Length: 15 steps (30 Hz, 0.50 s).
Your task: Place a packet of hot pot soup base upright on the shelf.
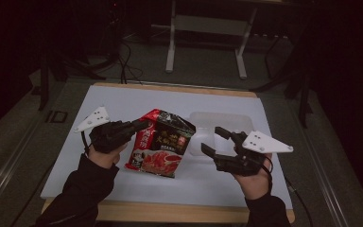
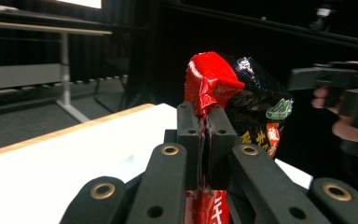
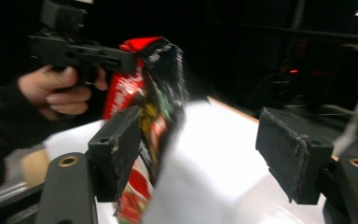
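Note:
A red and black snack bag (image 1: 161,143) stands on the white table top (image 1: 123,101), held up by its upper left edge. My left gripper (image 1: 142,125) is shut on that red edge; in the left gripper view the jaws pinch the bag (image 2: 223,93) between them at the gripper's tip (image 2: 206,135). My right gripper (image 1: 213,141) is open just right of the bag, jaws spread wide and holding nothing. In the right gripper view the bag (image 3: 149,107) sits beside the left pad, and my right gripper (image 3: 205,154) has a wide gap.
A clear shallow plastic tray (image 1: 222,124) lies on the table behind my right gripper. The wooden table edge (image 1: 170,213) runs along the front. A metal stand (image 1: 205,28) and cables are on the floor beyond the table.

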### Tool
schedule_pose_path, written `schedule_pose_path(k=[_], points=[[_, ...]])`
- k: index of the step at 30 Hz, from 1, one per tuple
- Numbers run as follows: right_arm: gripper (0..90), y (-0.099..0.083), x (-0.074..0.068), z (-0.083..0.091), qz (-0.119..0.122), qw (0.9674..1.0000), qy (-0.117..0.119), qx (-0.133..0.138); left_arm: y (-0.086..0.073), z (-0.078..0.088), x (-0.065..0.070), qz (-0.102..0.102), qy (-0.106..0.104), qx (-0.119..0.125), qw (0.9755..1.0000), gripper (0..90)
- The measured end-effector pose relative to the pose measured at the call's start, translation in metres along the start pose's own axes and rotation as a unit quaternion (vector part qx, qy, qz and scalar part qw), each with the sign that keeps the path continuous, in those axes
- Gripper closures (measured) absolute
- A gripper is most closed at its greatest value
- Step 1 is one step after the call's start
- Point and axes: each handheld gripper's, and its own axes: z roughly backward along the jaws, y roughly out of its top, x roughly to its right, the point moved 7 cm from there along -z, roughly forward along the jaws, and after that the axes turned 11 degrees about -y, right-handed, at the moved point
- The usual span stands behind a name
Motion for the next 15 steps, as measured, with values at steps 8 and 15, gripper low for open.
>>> schedule_pose_path(k=[8, 15], points=[[39.3, 0.004, -0.014, -0.028, 0.004, 0.9996, 0.027, -0.004, 0.001, -0.007, 0.009, 0.000, -0.018, 0.003, 0.9998, 87.7], [49.9, -0.003, -0.019, -0.044, 0.010, 0.9994, 0.025, -0.023, 0.003, -0.011, 0.013, 0.004, -0.028, 0.010, 0.9995, 87.6]])
